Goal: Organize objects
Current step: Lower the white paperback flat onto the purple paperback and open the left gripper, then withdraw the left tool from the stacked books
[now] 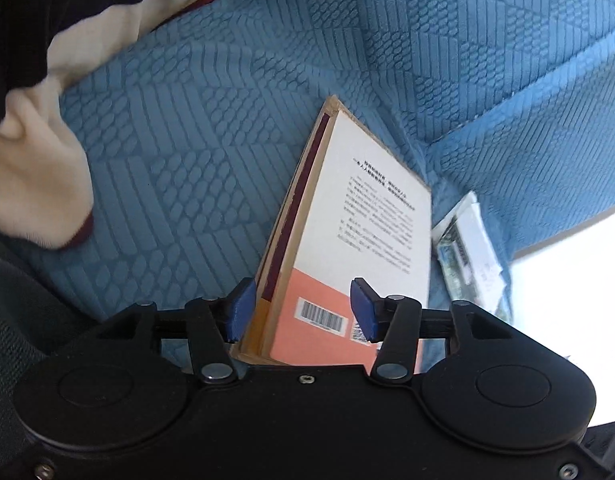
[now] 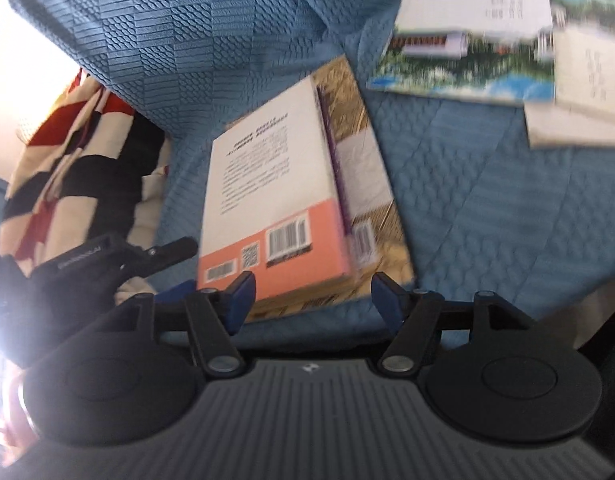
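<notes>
**Two books stacked on a blue quilted sofa, both grippers released**

On a blue textured sofa cover (image 1: 227,120), a white-and-orange book (image 1: 367,220) lies back cover up, its barcode toward the left gripper (image 1: 303,308). That gripper's blue-padded jaws stand apart on either side of the book's near end, the spine edge just beside the left pad and the right pad hovering over the orange band; whether either pad touches the cover cannot be told, and there is no clamping. To the gripper's far left lies a black, cream and dark red garment (image 1: 39,140). To its right, past the book, papers (image 1: 471,248) sit near the sofa's edge.

From the right gripper (image 2: 313,298), released with its jaws wide, the same white-and-orange book (image 2: 275,184) rests on top of a larger straw-patterned book (image 2: 367,184), both directly ahead of the fingertips and clear of the pads. Ahead and to the right lie a landscape-covered booklet (image 2: 467,64) and loose printed sheets (image 2: 587,92), blurred. The other gripper's black body shows at the left, before the striped garment (image 2: 79,168).
</notes>
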Demonstrator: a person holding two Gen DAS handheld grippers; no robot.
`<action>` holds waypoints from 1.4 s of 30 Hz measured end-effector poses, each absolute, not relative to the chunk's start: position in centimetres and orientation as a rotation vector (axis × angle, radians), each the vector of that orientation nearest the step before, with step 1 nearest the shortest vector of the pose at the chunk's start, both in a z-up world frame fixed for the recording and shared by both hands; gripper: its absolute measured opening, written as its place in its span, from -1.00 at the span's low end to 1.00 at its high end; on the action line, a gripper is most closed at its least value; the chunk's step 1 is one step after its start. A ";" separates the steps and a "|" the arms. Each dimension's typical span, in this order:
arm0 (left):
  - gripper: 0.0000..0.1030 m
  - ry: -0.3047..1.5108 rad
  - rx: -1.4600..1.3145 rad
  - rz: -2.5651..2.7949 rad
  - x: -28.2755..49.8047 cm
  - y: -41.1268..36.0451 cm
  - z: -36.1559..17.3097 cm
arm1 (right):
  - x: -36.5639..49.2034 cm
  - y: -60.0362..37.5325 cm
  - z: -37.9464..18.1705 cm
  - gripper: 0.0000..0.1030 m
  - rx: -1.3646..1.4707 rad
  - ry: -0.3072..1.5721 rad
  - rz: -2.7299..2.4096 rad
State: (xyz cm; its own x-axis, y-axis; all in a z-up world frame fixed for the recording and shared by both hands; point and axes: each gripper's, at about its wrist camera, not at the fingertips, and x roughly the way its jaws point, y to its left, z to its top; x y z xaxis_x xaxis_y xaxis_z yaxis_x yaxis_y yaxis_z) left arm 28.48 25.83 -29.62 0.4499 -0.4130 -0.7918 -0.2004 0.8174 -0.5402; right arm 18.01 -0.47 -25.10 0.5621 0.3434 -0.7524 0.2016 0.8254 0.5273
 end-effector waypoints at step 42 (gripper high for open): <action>-0.07 0.884 -0.374 -0.290 23.1 21.3 -16.1 | 15.5 -0.5 -11.9 -0.43 0.369 0.730 0.122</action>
